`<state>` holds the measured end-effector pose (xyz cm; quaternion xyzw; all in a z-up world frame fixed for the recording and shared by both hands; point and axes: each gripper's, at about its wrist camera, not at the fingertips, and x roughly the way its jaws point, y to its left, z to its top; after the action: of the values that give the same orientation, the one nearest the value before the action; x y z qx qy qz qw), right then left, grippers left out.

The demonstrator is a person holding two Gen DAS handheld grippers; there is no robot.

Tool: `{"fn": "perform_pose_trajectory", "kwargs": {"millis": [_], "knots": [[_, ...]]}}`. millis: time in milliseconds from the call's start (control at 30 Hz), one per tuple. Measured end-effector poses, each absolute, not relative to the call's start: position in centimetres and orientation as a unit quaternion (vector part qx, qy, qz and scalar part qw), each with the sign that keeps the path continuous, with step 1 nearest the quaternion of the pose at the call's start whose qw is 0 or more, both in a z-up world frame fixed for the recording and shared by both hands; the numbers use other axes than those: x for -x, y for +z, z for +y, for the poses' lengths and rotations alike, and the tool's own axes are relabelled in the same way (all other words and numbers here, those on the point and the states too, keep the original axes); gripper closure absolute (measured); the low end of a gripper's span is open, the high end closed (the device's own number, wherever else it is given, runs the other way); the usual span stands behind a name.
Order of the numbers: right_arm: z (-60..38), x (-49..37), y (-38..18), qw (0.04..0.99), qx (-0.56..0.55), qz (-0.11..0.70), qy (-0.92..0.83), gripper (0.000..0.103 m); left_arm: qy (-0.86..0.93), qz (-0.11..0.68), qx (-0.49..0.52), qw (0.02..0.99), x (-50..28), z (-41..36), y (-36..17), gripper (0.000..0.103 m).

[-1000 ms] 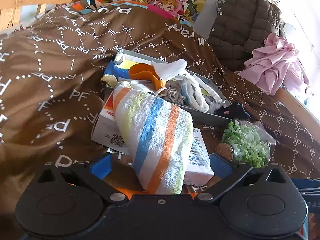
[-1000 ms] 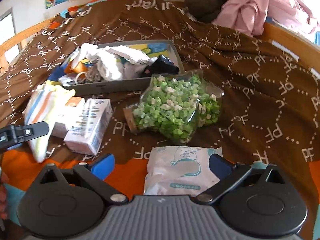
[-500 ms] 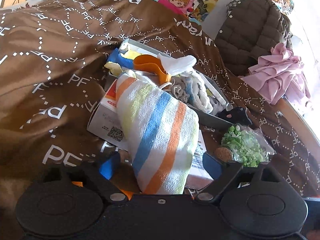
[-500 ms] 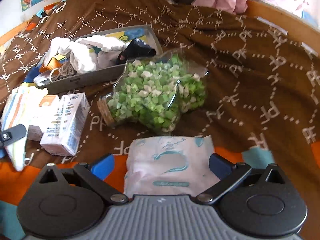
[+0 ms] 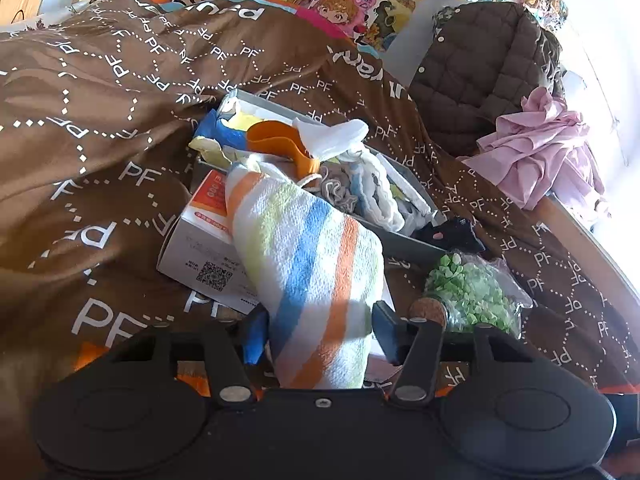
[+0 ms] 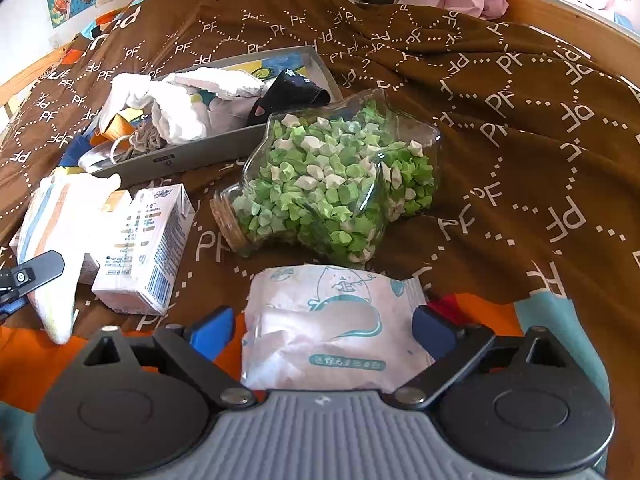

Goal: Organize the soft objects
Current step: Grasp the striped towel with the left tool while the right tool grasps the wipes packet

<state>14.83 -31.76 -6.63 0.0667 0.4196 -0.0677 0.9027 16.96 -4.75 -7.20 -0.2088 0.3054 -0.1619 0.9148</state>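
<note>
Two cartons [image 6: 140,248] and star jar [image 6: 332,184] beside towel-pinching left hand-held gripper [image 5: 318,332]; right hand-held gripper [image 6: 324,332] agape.

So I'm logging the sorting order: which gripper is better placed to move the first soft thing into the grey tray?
Left. The left gripper has just been closing and its pads already meet the striped towel; the grey tray lies straight ahead. The right gripper only straddles the tissue pack.

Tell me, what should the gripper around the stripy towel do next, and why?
Probably finish squeezing. The left gripper straddles the striped towel, and its jaws have just been closing on it. Once the towel is pinched, it could be lifted off the white box toward the grey tray holding other cloths.
</note>
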Motion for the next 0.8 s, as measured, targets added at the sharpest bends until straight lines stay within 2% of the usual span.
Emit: {"fn": "perform_pose_trajectory", "kwargs": {"millis": [200,567,800], "knots": [[-31.6,-14.8,-6.7,0.901,-0.063,0.423,-0.068,0.015,-0.168,0.313,0.215,0.910,-17.0,-4.8,-7.4,0.065],[-31.5,-14.7,-6.6,0.903,-0.065,0.420,-0.068,0.027,-0.200,0.329,0.195,0.902,-16.7,-6.0,-7.6,0.075],[-31.4,-14.5,-6.3,0.905,-0.070,0.415,-0.066,0.042,-0.219,0.331,0.176,0.901,-16.4,-6.7,-7.6,0.079]]}}
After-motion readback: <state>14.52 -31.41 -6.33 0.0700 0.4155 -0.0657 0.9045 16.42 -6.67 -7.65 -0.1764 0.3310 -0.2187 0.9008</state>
